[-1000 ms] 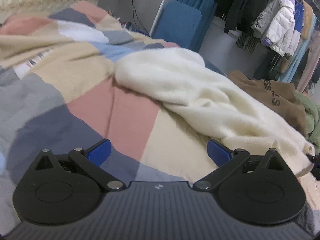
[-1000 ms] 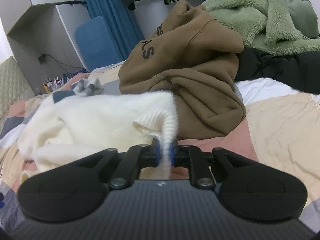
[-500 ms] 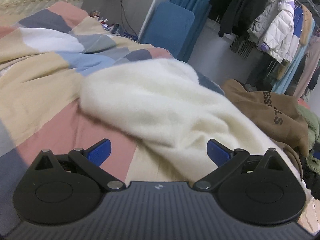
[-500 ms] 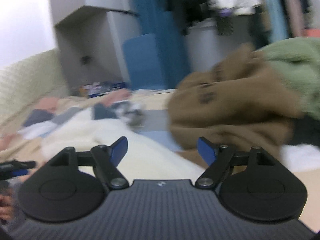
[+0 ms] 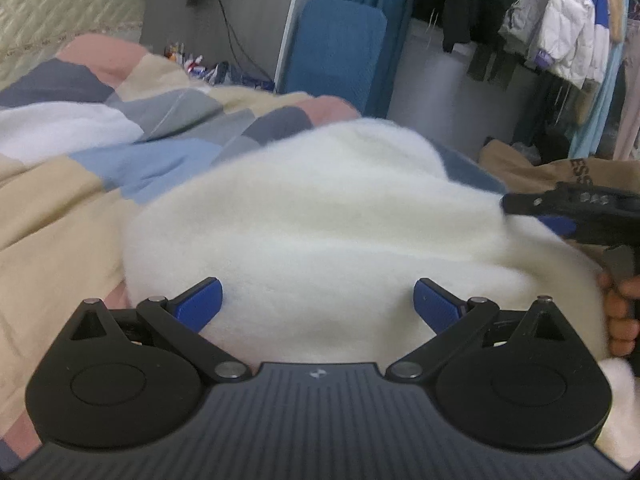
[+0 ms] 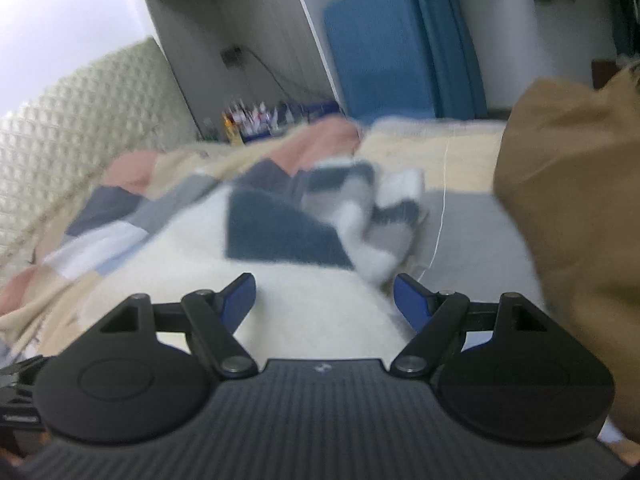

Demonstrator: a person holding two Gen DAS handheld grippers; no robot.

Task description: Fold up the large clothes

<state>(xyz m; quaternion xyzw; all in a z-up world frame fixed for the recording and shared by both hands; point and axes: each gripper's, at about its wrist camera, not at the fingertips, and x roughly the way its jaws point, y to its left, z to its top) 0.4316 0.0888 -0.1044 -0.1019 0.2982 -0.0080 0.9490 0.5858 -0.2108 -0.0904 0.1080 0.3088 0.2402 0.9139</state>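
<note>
Since a second ago our right gripper (image 6: 324, 300) has let go of the cream sweater's cuff; its jaws have just been opening and now stand wide with nothing pinched between them. From the left wrist, our left gripper (image 5: 318, 306) hangs wide open too, gripping nothing, right over the cream sweater (image 5: 320, 220), which lies bunched on the patchwork blanket (image 5: 60, 208). At that view's right edge we can see the other gripper and the fingers holding it. From the right wrist it's pretty blurry: sweater under the blue pads, brown hoodie (image 6: 572, 200) just to the right, blanket beyond.
</note>
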